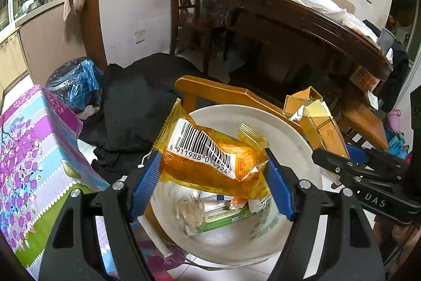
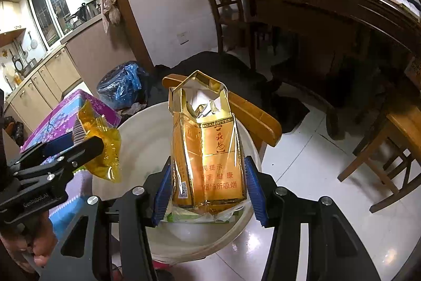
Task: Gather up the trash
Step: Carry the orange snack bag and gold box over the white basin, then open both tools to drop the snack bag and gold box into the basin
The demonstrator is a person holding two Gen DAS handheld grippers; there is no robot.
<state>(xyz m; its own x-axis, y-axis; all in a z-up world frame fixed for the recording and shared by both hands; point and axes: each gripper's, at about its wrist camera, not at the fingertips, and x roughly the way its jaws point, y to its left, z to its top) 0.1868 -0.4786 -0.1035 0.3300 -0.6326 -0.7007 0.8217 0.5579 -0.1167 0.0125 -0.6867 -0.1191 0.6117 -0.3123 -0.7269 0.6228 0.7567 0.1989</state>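
Left gripper has its blue fingers clamped on an orange wrapper by both ends; long axis runs straight across between the fingers, barcode side up, hanging right over the white bucket; right gripper is gripping a gold cigarette pack by its sides, standing upright with the torn-open top pointing up and away, also above the bucket near its right rim; some trash already lies at the bottom, a green box and clear plastic; a yellow wooden chair sits right behind the bucket, floral-cloth table to the left, blue bag beyond it.
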